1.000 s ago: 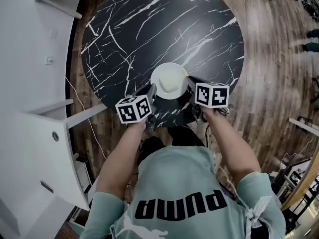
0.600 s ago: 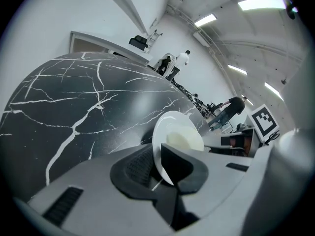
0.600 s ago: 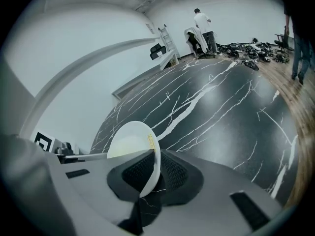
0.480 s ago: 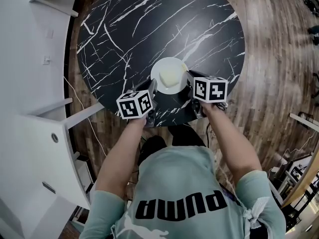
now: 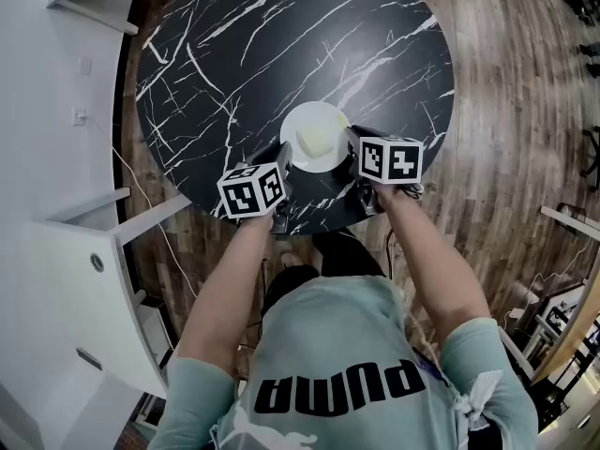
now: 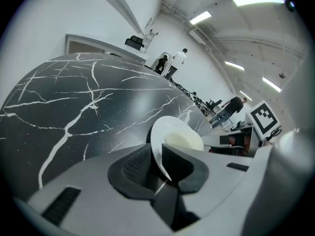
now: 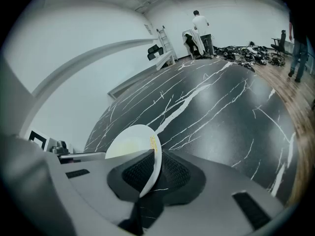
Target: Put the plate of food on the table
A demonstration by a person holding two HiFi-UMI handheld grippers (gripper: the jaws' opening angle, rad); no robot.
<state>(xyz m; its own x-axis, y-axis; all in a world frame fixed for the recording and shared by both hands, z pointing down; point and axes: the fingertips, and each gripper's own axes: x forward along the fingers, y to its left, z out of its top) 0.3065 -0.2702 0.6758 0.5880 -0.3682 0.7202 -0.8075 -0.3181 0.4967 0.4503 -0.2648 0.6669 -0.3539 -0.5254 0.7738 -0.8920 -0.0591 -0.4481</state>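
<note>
Now the round white plate of pale food [image 5: 316, 137] sits on the black marble table [image 5: 281, 45]. My left gripper [image 6: 160, 154], jaws just opening, loosely straddles its left rim; my right gripper [image 7: 155, 161] pinches the opposite rim.

The tabletop [image 5: 281, 54] is made of shiny black stone (with white lines). The plate [image 5: 298, 118] is smooth white, the floor [image 5: 506, 111] wood.
</note>
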